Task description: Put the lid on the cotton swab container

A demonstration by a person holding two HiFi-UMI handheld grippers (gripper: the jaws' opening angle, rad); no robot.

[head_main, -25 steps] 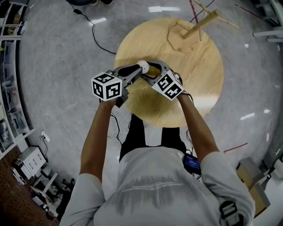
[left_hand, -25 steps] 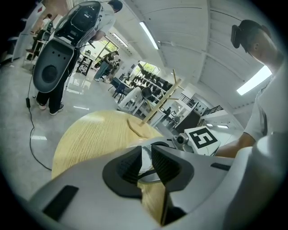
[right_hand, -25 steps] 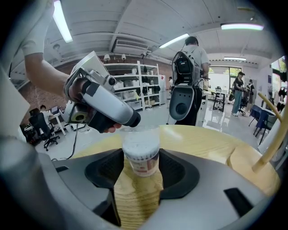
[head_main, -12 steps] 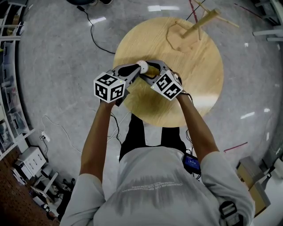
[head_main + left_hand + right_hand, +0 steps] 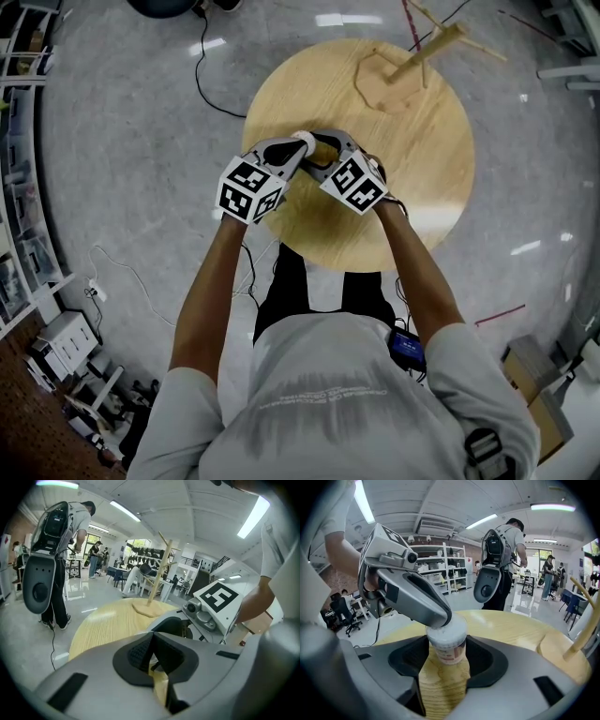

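Note:
The cotton swab container [image 5: 446,648] stands upright on the round wooden table [image 5: 422,178], and its white lid [image 5: 447,628] sits on top. My right gripper [image 5: 446,656] is shut on the container, a pad against each side. My left gripper [image 5: 442,618] is shut with nothing between its jaws, and its closed tips rest on the lid's top from the left. In the head view both grippers meet at the white lid [image 5: 305,139] near the table's left side, the left gripper [image 5: 298,150] beside the right gripper [image 5: 321,152]. The left gripper view shows its own shut jaws [image 5: 153,660]; they hide the container.
A wooden stand with a hexagonal base [image 5: 394,80] sits at the table's far side. Cables [image 5: 202,75] trail over the grey floor to the left. A person with a backpack [image 5: 501,559] stands beyond the table. Shelves line the room's left edge.
The left gripper's jaws have closed, and it has swung right and inward, so its tips now lie on the lid. The right gripper and the container have stayed put.

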